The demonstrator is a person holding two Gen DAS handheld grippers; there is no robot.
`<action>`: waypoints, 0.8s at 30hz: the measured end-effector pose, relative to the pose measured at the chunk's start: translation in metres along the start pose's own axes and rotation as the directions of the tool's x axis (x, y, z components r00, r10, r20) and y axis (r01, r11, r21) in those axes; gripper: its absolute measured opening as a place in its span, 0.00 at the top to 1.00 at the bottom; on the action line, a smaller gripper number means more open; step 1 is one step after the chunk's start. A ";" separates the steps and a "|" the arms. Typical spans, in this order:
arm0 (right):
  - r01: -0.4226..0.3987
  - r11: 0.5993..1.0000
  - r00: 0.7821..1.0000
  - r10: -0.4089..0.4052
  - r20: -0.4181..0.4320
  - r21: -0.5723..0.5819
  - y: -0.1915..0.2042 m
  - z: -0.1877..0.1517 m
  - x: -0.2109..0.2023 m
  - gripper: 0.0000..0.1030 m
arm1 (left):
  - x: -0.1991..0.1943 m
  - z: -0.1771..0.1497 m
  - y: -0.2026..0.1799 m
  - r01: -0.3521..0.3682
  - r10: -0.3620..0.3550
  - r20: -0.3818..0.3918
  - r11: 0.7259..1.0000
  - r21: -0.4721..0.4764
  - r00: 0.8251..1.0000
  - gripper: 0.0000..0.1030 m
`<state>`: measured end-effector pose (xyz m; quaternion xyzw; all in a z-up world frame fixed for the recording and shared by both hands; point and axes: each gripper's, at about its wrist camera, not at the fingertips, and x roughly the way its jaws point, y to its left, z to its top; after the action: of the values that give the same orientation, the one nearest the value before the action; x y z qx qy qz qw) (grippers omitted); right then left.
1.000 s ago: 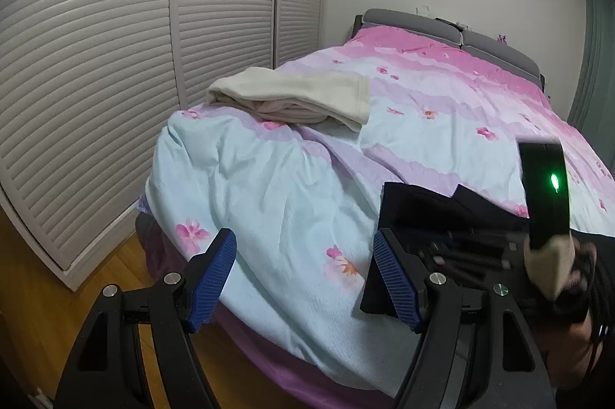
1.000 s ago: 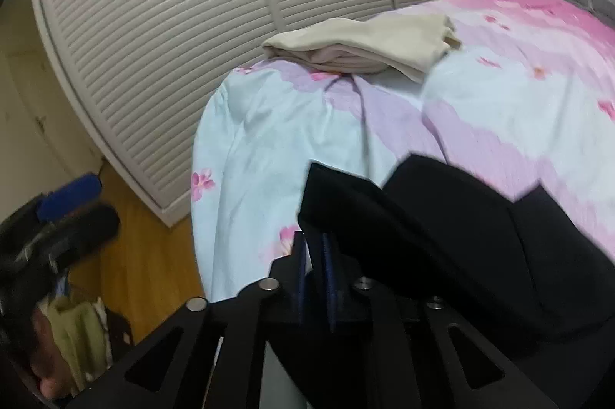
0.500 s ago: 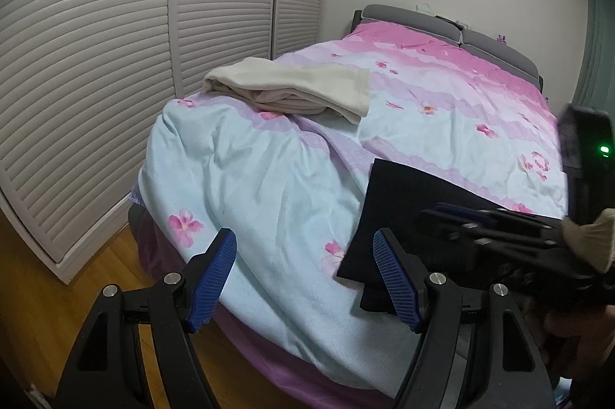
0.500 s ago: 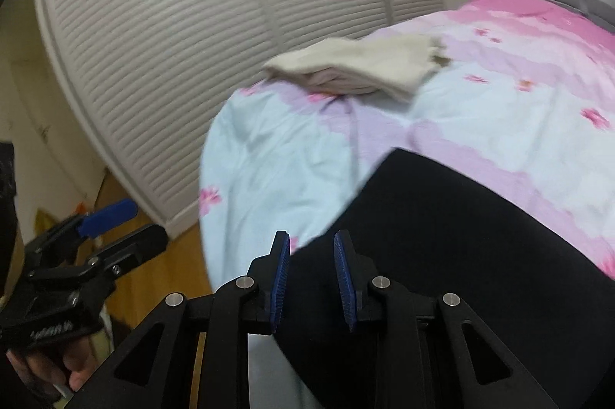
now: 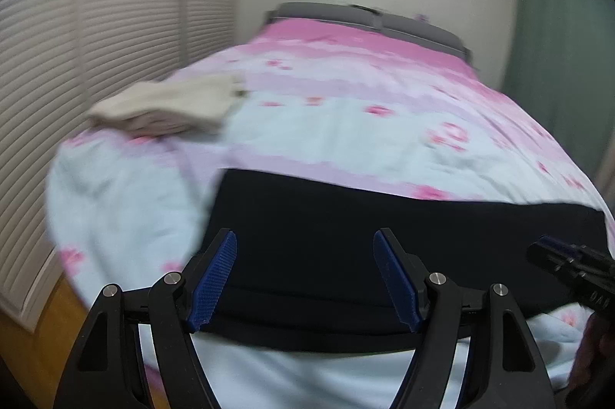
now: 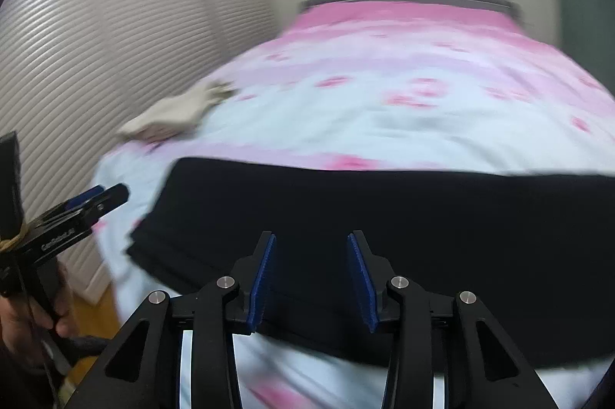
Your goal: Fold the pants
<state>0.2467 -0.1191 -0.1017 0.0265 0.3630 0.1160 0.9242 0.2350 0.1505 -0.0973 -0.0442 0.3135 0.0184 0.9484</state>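
Observation:
The black pants (image 5: pixel 346 236) lie folded in a flat band across the near end of the bed, also in the right wrist view (image 6: pixel 384 216). My left gripper (image 5: pixel 305 278) is open and empty, hovering over the pants' near edge. My right gripper (image 6: pixel 311 278) is open and empty, just above the near edge of the pants. The right gripper's tip shows at the right edge of the left wrist view (image 5: pixel 569 263); the left gripper shows at the left of the right wrist view (image 6: pixel 77 213). Both views are motion-blurred.
The bed has a pink and pale blue flowered duvet (image 5: pixel 365 124). A folded cream garment (image 5: pixel 169 105) lies at its left side, also in the right wrist view (image 6: pixel 173 113). Louvred closet doors (image 5: pixel 77 63) stand to the left, with wooden floor (image 5: pixel 42 351) below.
My right gripper has let go of the pants and opened. The pants now lie flat on the bed. Both grippers have swung to face the head of the bed.

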 end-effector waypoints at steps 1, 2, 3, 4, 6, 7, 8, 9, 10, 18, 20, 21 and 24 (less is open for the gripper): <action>0.033 0.999 0.999 -0.033 0.002 0.043 -0.020 -0.004 -0.012 0.58 | 0.002 0.001 -0.019 0.024 -0.024 -0.007 0.999 0.032 1.000 0.29; 0.053 0.996 0.999 -0.054 0.003 0.076 -0.034 -0.007 -0.021 0.56 | 0.004 0.001 -0.038 0.048 -0.047 -0.012 0.997 0.065 0.999 0.29; 0.087 0.989 0.996 -0.088 -0.001 0.123 -0.055 -0.012 -0.032 0.56 | 0.005 0.000 -0.058 0.072 -0.071 -0.015 0.993 0.093 0.997 0.29; 0.110 0.982 0.994 -0.111 -0.006 0.153 -0.070 -0.017 -0.039 0.55 | 0.006 0.000 -0.074 0.092 -0.091 -0.017 0.989 0.112 0.996 0.29; 0.156 0.962 0.988 -0.155 -0.024 0.223 -0.101 -0.024 -0.052 0.55 | 0.008 -0.003 -0.109 0.134 -0.133 -0.018 0.980 0.145 0.991 0.29; 0.168 0.952 0.986 -0.166 -0.028 0.255 -0.114 -0.027 -0.058 0.55 | 0.008 -0.004 -0.124 0.150 -0.149 -0.019 0.976 0.158 0.989 0.29; 0.179 0.942 0.984 -0.177 -0.032 0.284 -0.127 -0.030 -0.064 0.55 | 0.009 -0.006 -0.140 0.166 -0.165 -0.021 0.971 0.172 0.986 0.29; 0.197 0.925 0.980 -0.197 -0.035 0.325 -0.144 -0.032 -0.072 0.55 | 0.012 -0.010 -0.160 0.187 -0.185 -0.024 0.964 0.190 0.982 0.29; 0.208 0.915 0.977 -0.208 -0.036 0.346 -0.152 -0.034 -0.075 0.55 | 0.013 -0.012 -0.172 0.197 -0.196 -0.028 0.960 0.200 0.980 0.29; 0.310 0.807 0.946 -0.316 -0.076 0.502 -0.245 -0.066 -0.114 0.55 | 0.021 -0.044 -0.270 0.317 -0.302 -0.098 0.903 0.289 0.948 0.29; 0.323 0.769 0.939 -0.332 -0.088 0.551 -0.268 -0.077 -0.121 0.55 | 0.021 -0.053 -0.290 0.345 -0.325 -0.117 0.885 0.312 0.938 0.29; 0.331 0.751 0.936 -0.339 -0.097 0.571 -0.276 -0.081 -0.121 0.55 | 0.020 -0.058 -0.301 0.359 -0.336 -0.127 0.873 0.330 0.933 0.29; 0.365 0.704 0.921 -0.370 -0.124 0.609 -0.299 -0.097 -0.128 0.55 | 0.016 -0.070 -0.325 0.386 -0.356 -0.150 0.846 0.366 0.922 0.29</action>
<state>0.1484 -0.4428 -0.1281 0.2568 0.3752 -0.1964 0.8687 0.2273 -0.1792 -0.1393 0.0845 0.3324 -0.2296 0.9108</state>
